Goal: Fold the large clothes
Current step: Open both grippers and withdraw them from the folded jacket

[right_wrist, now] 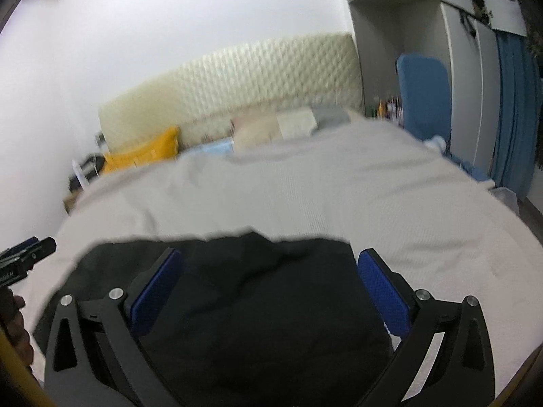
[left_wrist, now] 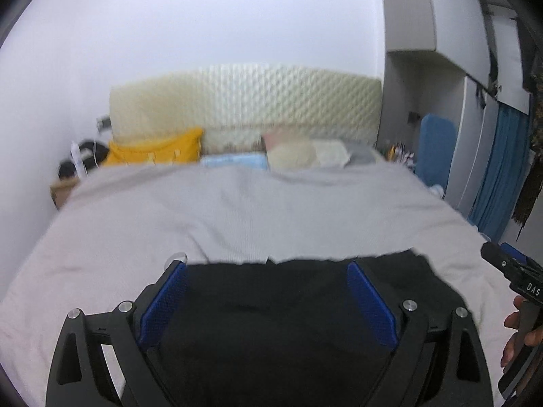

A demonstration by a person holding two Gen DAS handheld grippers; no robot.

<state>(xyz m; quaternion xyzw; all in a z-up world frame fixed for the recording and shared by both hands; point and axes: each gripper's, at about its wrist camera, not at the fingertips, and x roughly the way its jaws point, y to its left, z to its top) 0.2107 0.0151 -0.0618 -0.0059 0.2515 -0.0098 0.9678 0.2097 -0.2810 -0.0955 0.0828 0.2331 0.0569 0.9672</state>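
Note:
A black garment [left_wrist: 271, 312] lies on the near part of a bed covered with a light grey spread [left_wrist: 237, 210]. My left gripper [left_wrist: 266, 268] is open, its blue pads wide apart above the garment's left part. My right gripper [right_wrist: 269, 257] is open too, above the garment [right_wrist: 264, 305], which is bunched with folds here. The right gripper also shows at the right edge of the left wrist view [left_wrist: 509, 264]. The left gripper shows at the left edge of the right wrist view [right_wrist: 30, 251]. Neither holds cloth.
Several pillows, one yellow [left_wrist: 152, 151], lie against a cream quilted headboard [left_wrist: 244, 101]. A bedside table with dark items [left_wrist: 73, 169] stands at the left. A blue board [left_wrist: 434, 149] and blue curtain [left_wrist: 499, 176] stand at the right by a white wardrobe.

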